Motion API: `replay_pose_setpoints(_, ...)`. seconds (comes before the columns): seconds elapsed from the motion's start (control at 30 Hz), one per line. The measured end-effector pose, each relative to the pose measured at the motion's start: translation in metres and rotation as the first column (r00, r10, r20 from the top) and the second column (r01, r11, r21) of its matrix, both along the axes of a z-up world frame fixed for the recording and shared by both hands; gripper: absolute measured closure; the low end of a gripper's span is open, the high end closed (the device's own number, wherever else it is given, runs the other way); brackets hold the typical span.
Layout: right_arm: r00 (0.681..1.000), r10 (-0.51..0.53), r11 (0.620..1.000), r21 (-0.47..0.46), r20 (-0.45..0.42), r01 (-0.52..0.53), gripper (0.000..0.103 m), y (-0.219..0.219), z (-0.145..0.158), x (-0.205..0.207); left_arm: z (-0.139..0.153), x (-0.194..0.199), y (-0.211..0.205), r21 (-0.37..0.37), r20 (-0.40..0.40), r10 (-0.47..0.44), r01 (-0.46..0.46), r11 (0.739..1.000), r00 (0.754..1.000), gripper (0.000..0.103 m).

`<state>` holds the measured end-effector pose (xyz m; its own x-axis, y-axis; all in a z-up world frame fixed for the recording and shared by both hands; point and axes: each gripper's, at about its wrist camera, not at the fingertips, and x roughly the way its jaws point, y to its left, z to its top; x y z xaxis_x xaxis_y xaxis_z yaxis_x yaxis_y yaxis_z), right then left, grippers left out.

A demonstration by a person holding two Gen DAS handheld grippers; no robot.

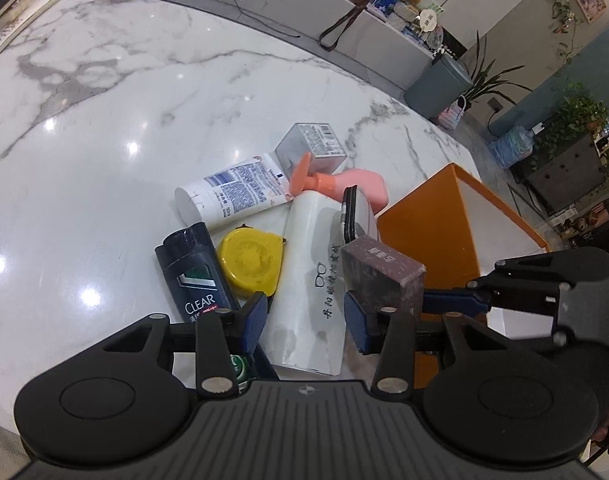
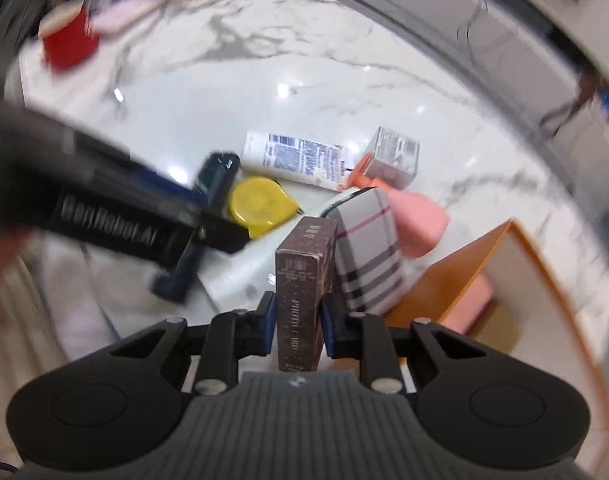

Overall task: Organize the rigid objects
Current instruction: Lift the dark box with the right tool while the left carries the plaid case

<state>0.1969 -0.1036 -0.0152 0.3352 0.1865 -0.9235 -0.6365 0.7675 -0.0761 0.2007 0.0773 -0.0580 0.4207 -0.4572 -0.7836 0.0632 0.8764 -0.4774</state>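
My right gripper (image 2: 297,322) is shut on a brown card box (image 2: 304,272), held above the pile; the box also shows in the left wrist view (image 1: 378,276). My left gripper (image 1: 304,316) is open over a white pouch (image 1: 310,276), with its left finger beside a dark CLEAR bottle (image 1: 194,276). The pile holds a yellow tape measure (image 1: 250,260), a white tube (image 1: 232,194), a pink bottle (image 1: 344,186), a silver box (image 1: 310,146) and a plaid case (image 2: 366,252). An orange box (image 1: 436,224) stands open at the right.
A red cup (image 2: 68,38) stands at the far left in the right wrist view. Books (image 1: 8,12) lie at the table's far left corner. The marble table (image 1: 124,100) curves away behind the pile. A pink item (image 2: 470,300) lies inside the orange box.
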Motion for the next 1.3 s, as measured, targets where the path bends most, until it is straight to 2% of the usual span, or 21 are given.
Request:
replay_pose_setpoints(0.23, 0.998, -0.065, 0.998, 0.022, -0.014, 0.065, 0.075, -0.011, -0.014, 0.003, -0.003, 0.002, -0.003, 0.006, -0.003, -0.014, 0.014, 1.000, 1.000, 0.051)
replay_pose_setpoints(0.33, 0.997, -0.071, 0.997, 0.037, 0.017, 0.071, 0.077, -0.012, -0.017, 0.005, 0.000, 0.001, -0.006, 0.003, 0.027, -0.029, 0.029, 1.000, 0.999, 0.051)
replay_pose_setpoints(0.43, 0.994, -0.099, 0.993, 0.063, 0.046, 0.096, 0.081, -0.018, -0.015, 0.004, 0.007, -0.001, -0.007, -0.009, 0.092, -0.034, 0.035, 0.999, 0.995, 0.051)
replay_pose_setpoints(0.53, 0.987, -0.119, 0.988, 0.107, 0.105, 0.108, 0.081, -0.026, 0.003, -0.004, 0.014, -0.002, -0.009, -0.013, 0.154, -0.041, 0.044, 0.999, 0.987, 0.051)
replay_pose_setpoints(0.67, 0.967, -0.197, 0.963, 0.218, 0.163, 0.159, 0.081, -0.052, 0.043, -0.016, 0.016, -0.002, -0.017, -0.013, 0.188, -0.052, 0.055, 0.998, 0.981, 0.051)
replay_pose_setpoints(0.7, 0.960, -0.221, 0.953, 0.248, 0.172, 0.175, 0.081, -0.061, 0.053, -0.018, 0.015, -0.001, -0.020, -0.014, 0.189, -0.051, 0.055, 0.998, 0.981, 0.050)
replay_pose_setpoints(0.8, 0.943, -0.289, 0.908, 0.361, 0.164, 0.215, 0.081, -0.091, 0.079, -0.025, 0.010, 0.002, -0.033, 0.010, 0.207, -0.044, 0.043, 0.999, 0.977, 0.037)
replay_pose_setpoints(0.9, 0.918, -0.365, 0.865, 0.419, 0.152, 0.275, 0.081, -0.123, 0.092, -0.028, 0.004, 0.007, -0.053, 0.080, 0.241, -0.085, 0.068, 0.994, 0.967, 0.035)
replay_pose_setpoints(0.97, 0.898, -0.414, 0.852, 0.411, 0.151, 0.324, 0.081, -0.141, 0.087, -0.029, -0.002, 0.013, -0.065, 0.117, 0.236, -0.115, 0.090, 0.989, 0.965, 0.035)
replay_pose_setpoints(1.1, 0.868, -0.487, 0.824, 0.378, 0.094, 0.422, 0.082, -0.174, 0.061, -0.028, -0.023, 0.028, -0.080, 0.129, 0.148, -0.112, 0.093, 0.987, 0.983, 0.037)
replay_pose_setpoints(1.2, 0.851, -0.523, 0.801, 0.370, 0.048, 0.471, 0.082, -0.192, 0.037, -0.028, -0.027, 0.032, -0.086, 0.123, 0.175, -0.094, 0.073, 0.990, 0.980, 0.037)
replay_pose_setpoints(1.3, 0.837, -0.547, 0.771, 0.376, -0.022, 0.514, 0.082, -0.205, 0.014, -0.025, -0.028, 0.035, -0.093, 0.128, 0.206, -0.085, 0.060, 0.990, 0.975, 0.047)
